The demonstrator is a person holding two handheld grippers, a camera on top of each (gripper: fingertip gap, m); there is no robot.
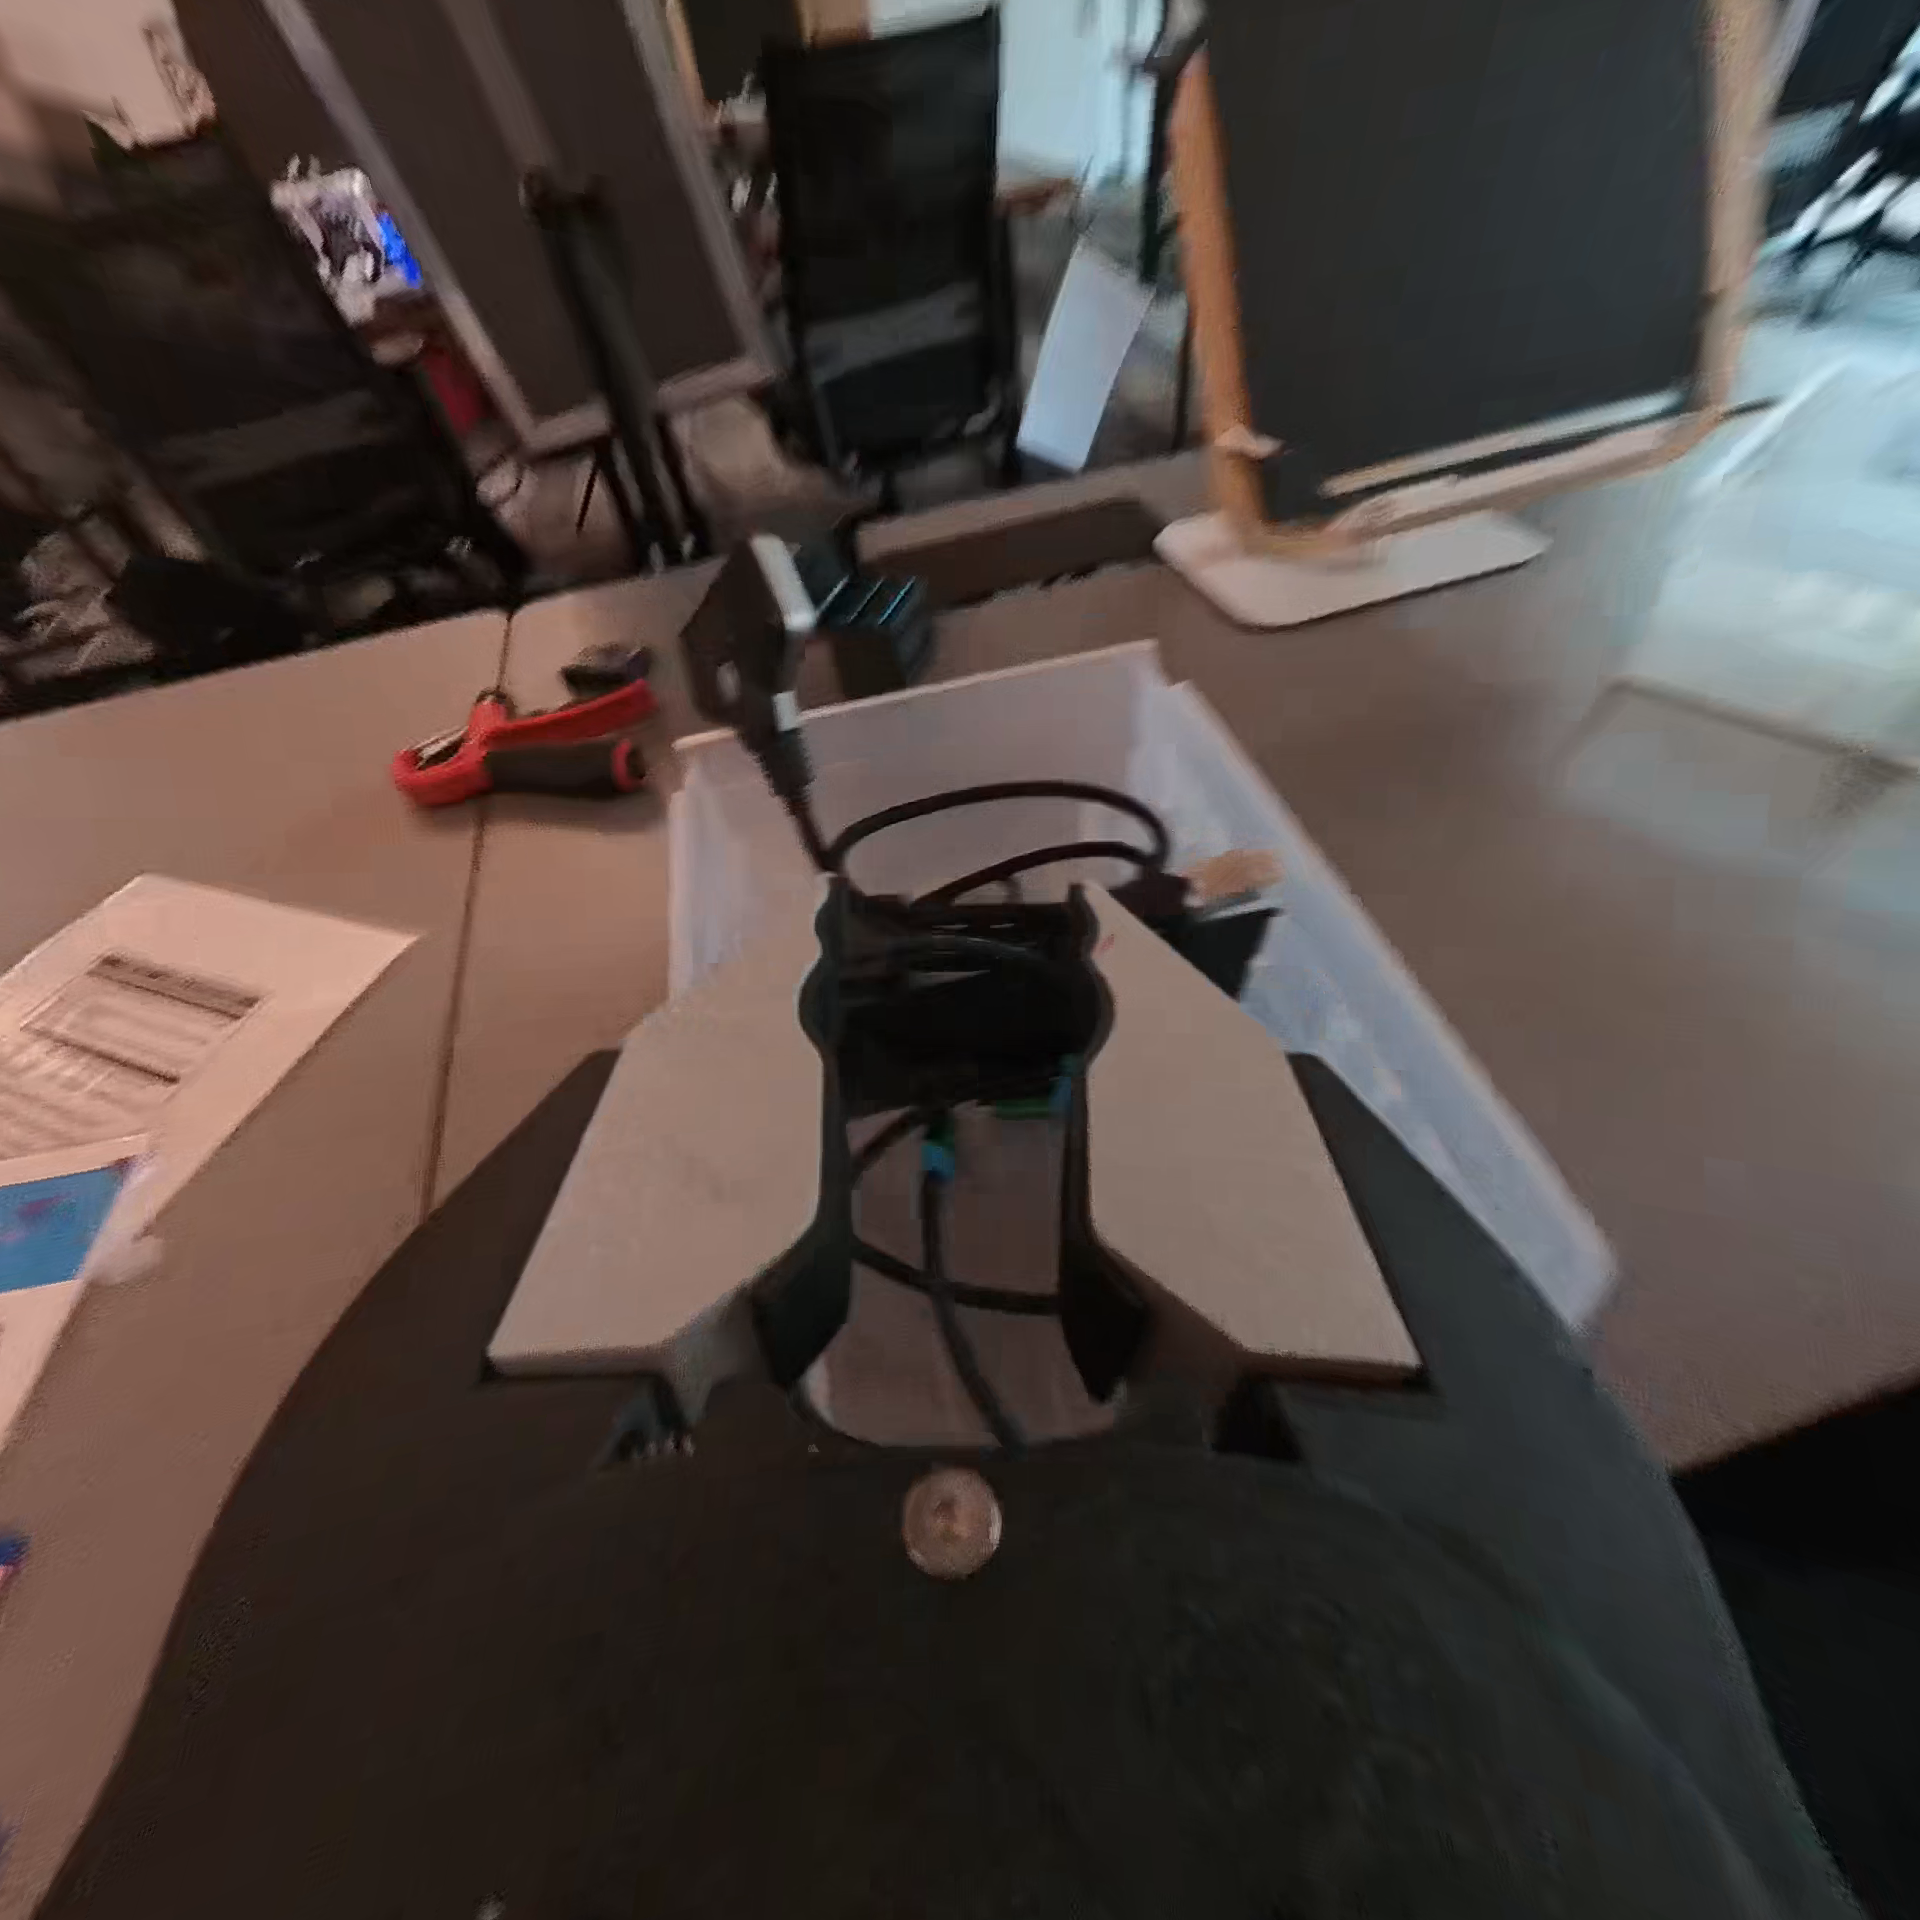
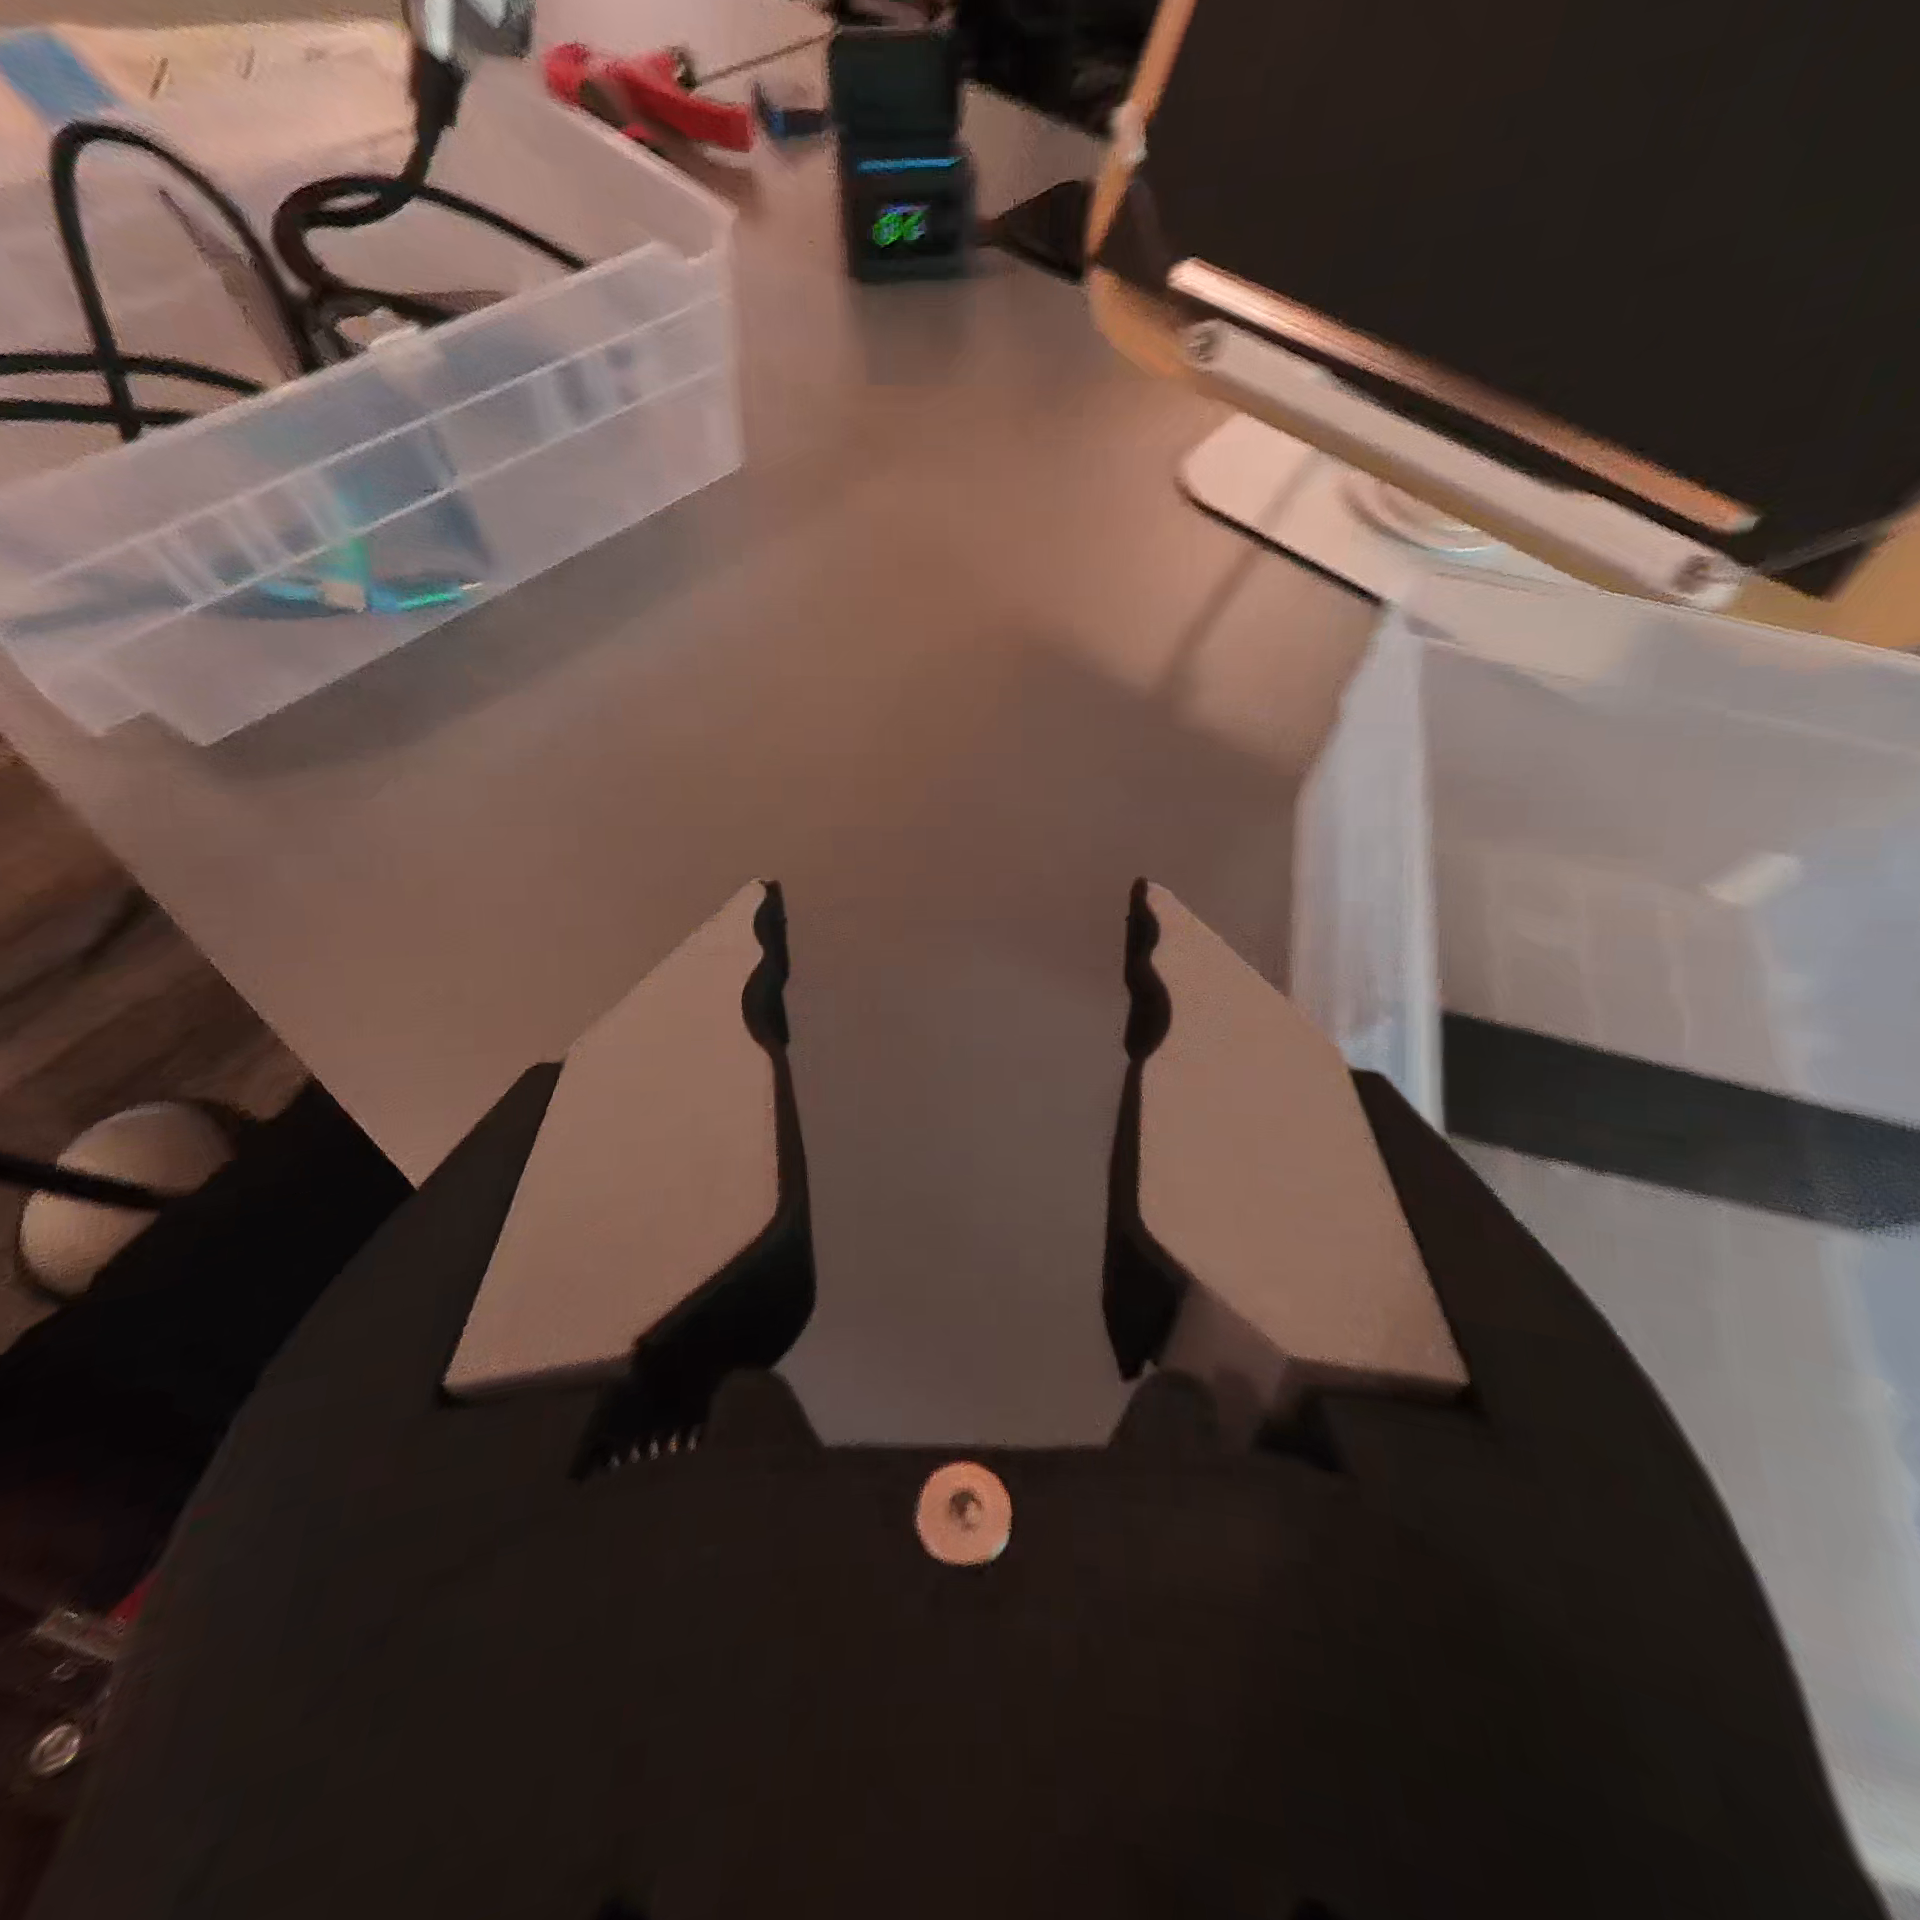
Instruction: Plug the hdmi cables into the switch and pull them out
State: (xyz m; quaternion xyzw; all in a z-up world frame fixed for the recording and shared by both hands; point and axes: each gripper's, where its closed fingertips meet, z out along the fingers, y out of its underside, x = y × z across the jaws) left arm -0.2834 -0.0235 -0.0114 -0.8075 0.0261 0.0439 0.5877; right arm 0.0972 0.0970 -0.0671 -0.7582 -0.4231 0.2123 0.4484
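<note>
- Left hand-held gripper pinching a dark bundle of hdmi cables above the clear bin; too blurred to judge the exact hold.
- At 11 o'clock from the bundle, a boxy black piece, probably the switch, perched on a cable end; liable to swing or drop under a jerk.
- Loose loops trailing into the bin: risk of snagging its rim and dragging it across the surface.
- Right hand-held gripper spread wide and empty, bin at its 10 o'clock; no support for the switch, hence risk of a plug twisting loose.
</note>
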